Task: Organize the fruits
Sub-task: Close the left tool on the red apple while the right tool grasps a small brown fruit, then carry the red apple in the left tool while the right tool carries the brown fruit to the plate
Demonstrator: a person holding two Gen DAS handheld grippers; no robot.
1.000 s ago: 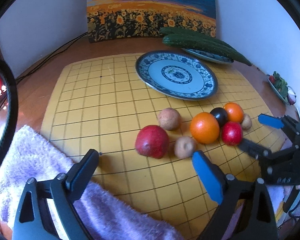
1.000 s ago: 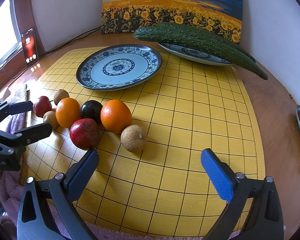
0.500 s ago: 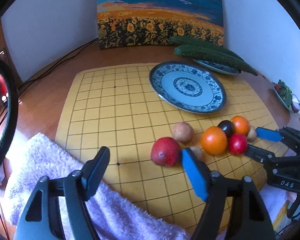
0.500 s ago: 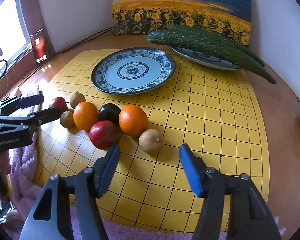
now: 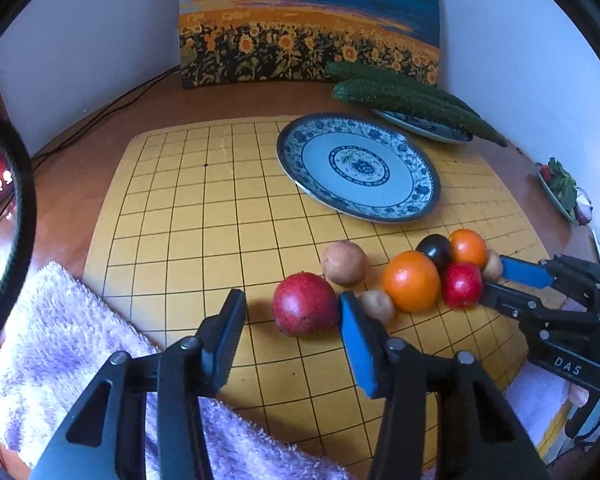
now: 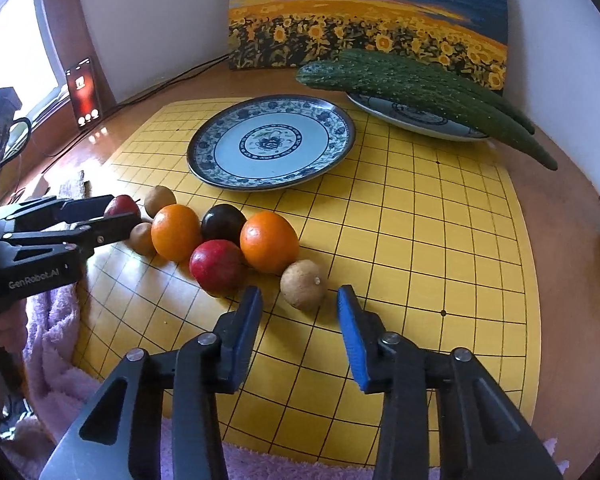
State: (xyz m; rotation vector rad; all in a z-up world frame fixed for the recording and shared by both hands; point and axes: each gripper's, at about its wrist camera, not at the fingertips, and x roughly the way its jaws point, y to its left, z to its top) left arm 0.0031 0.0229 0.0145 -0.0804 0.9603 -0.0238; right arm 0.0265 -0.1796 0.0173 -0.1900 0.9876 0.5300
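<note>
Several fruits lie clustered on a yellow grid board (image 5: pixel 188 216). My left gripper (image 5: pixel 290 322) is open, its fingers on either side of a big red fruit (image 5: pixel 304 304) without closing on it. My right gripper (image 6: pixel 300 312) is open just in front of a small brown fruit (image 6: pixel 303 290). Beside these lie two oranges (image 6: pixel 269 241) (image 6: pixel 176 232), a dark plum (image 6: pixel 223 222), a second red fruit (image 6: pixel 217 266) and other brown fruits (image 5: pixel 343 263). An empty blue-patterned plate (image 6: pixel 272 144) sits behind them.
A second plate (image 6: pixel 416 120) with two long cucumbers (image 6: pixel 412 84) stands at the back right before a sunflower painting (image 5: pixel 308 24). A purple towel (image 5: pixel 60 340) covers the near edge. A phone (image 6: pixel 85 92) and cables lie at the left.
Both grippers moved forward toward the fruits and narrowed their opening. The left now straddles the big red fruit; the right has come close to the small brown fruit.
</note>
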